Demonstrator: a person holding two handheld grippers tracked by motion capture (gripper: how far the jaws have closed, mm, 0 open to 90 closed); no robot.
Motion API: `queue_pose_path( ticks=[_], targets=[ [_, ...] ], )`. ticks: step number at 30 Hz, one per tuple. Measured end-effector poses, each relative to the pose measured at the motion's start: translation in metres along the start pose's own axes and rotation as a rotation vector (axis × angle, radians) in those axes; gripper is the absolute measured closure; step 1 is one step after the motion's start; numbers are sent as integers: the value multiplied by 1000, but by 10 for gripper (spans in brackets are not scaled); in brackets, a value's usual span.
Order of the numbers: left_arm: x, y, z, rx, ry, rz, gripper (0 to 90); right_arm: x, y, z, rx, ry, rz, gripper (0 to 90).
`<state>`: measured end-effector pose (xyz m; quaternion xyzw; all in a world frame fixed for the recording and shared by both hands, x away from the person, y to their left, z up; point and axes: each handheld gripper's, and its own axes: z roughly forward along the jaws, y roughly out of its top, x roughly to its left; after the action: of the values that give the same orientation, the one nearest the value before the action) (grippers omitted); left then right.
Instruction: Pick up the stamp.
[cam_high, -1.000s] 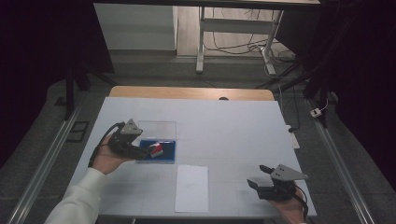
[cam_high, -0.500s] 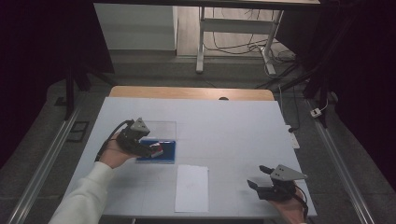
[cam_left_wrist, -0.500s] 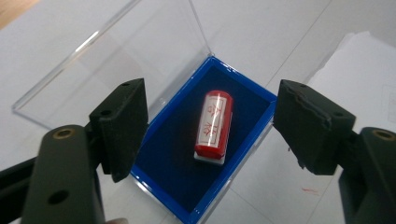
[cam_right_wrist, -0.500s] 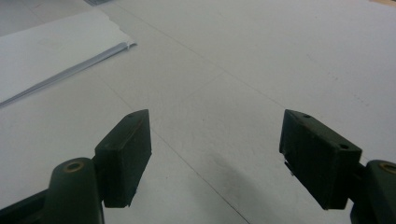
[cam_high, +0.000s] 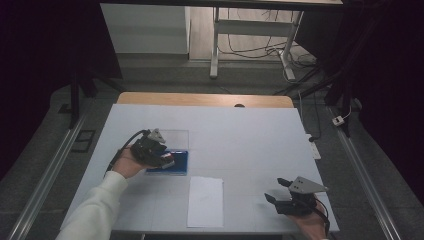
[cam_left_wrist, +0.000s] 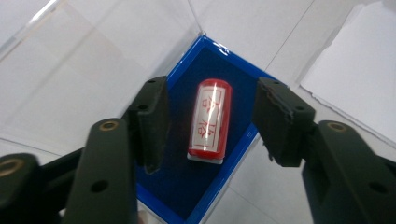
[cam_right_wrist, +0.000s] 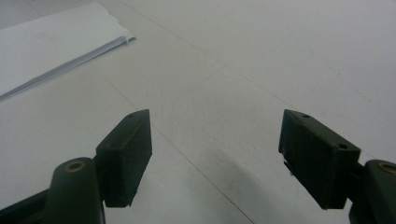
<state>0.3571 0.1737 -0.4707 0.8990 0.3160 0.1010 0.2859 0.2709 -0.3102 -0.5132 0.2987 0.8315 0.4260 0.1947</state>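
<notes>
The left tool is spread over the blue tray near the bench's left edge, jaws flanking the red stamp lying inside; white paper lies at the front edge; the right tool is spread, empty, at the front right corner.

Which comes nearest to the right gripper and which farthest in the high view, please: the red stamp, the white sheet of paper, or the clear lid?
Measured from the right gripper at the table's near right corner:
1. White sheet of paper, just to its left along the near edge.
2. Red stamp, lying in the blue tray, between the left gripper's jaws.
3. Clear lid, beyond the tray, farthest.
</notes>
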Motion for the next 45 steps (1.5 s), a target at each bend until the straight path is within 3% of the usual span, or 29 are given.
queue_pose_path(
  ticks=[10,17,25,31,45],
  targets=[
    [0,0,5,15,-24,23,585,0,0,0,5,-3,-3,257],
    [0,0,6,29,-15,35,687,0,0,-1,5,-8,-3,261],
    [-2,0,6,30,-8,49,700,-1,-1,-1,5,-9,-2,263],
    [-1,0,3,26,13,31,703,-1,-1,-1,6,-7,-1,264],
    [-2,3,-17,-14,1,11,704,-1,-1,-1,7,-11,4,265]
  ],
)
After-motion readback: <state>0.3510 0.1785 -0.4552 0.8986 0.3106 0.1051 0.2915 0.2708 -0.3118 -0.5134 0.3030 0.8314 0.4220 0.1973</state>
